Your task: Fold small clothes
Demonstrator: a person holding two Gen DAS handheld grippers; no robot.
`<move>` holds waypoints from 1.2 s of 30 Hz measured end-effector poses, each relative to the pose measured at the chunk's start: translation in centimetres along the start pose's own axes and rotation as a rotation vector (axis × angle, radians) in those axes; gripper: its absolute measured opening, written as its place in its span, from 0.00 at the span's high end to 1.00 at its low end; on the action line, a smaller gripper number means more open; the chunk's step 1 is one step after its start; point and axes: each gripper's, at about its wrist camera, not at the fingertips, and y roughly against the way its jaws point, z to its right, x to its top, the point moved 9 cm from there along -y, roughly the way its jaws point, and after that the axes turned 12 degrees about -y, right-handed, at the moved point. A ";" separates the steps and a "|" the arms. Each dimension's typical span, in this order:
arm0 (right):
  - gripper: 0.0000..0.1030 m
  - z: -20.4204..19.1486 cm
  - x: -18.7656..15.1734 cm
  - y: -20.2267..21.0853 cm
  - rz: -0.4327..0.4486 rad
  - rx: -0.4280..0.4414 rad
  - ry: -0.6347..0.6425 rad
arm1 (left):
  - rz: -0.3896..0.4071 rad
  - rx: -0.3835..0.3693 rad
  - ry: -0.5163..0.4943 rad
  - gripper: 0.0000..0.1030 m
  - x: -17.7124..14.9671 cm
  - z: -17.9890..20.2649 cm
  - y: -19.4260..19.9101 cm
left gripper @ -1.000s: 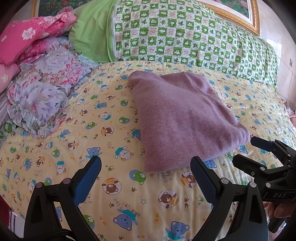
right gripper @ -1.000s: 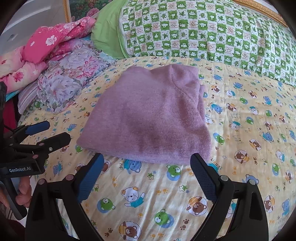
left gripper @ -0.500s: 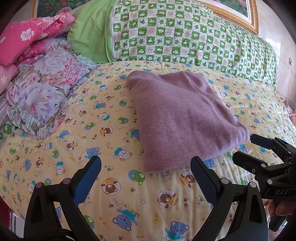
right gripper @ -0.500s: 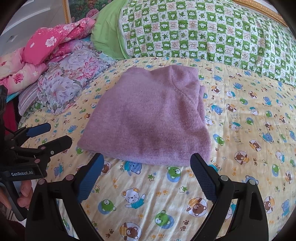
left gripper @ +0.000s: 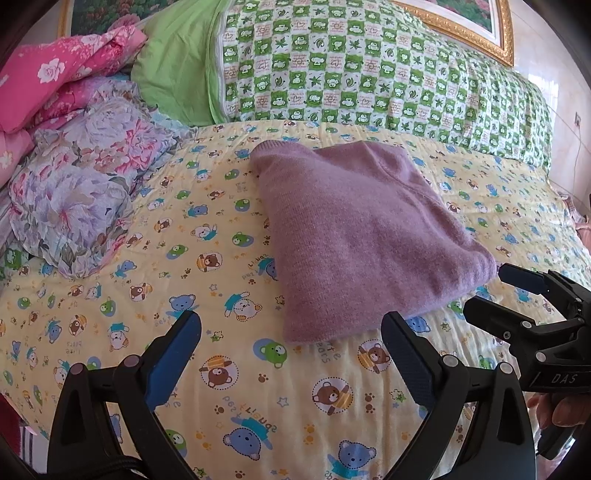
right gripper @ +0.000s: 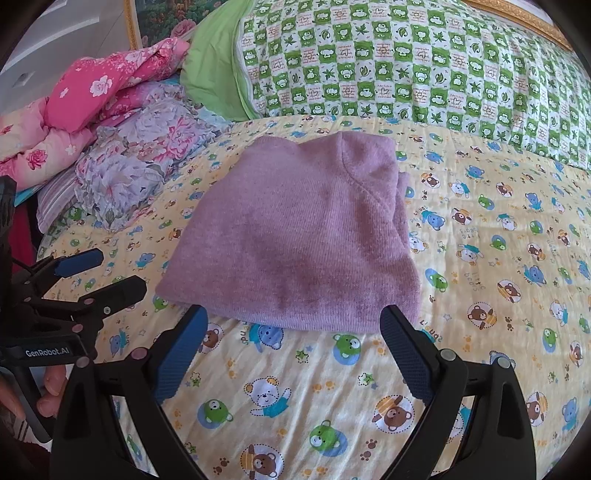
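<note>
A lilac knitted garment (left gripper: pixel 354 236) (right gripper: pixel 299 243) lies folded into a flat rectangle on the yellow bear-print bedspread (left gripper: pixel 229 369) (right gripper: pixel 498 258). My left gripper (left gripper: pixel 291 332) hovers open just short of its near left corner, holding nothing. My right gripper (right gripper: pixel 293 325) is open too, its fingertips flanking the garment's near edge without touching it. In the left wrist view the right gripper (left gripper: pixel 495 291) shows at the right, beside the garment's near right corner. In the right wrist view the left gripper (right gripper: pixel 99 273) shows at the left, held by a hand (right gripper: pixel 48 391).
A green checked pillow (left gripper: pixel 369 74) (right gripper: pixel 424 70) runs along the head of the bed. Floral and pink bedding (left gripper: pixel 74 166) (right gripper: pixel 122 158) is piled at the left. A gold picture frame (left gripper: pixel 461 33) hangs behind. Bare bedspread lies right of the garment.
Both grippers have drawn back slightly toward the near edge of the bed and stayed open. The folded garment has not moved.
</note>
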 end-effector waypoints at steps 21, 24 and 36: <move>0.08 0.0 0.1 0.0 0.002 -0.002 -0.005 | -0.028 -0.011 0.018 0.04 -0.3 0.0 -0.3; 0.08 -0.1 0.2 0.0 0.003 -0.003 -0.007 | -0.028 -0.011 0.015 0.04 -0.3 0.1 -0.3; 0.08 0.0 0.3 0.2 0.012 -0.006 -0.019 | -0.031 -0.013 0.014 0.04 -0.4 0.3 -0.3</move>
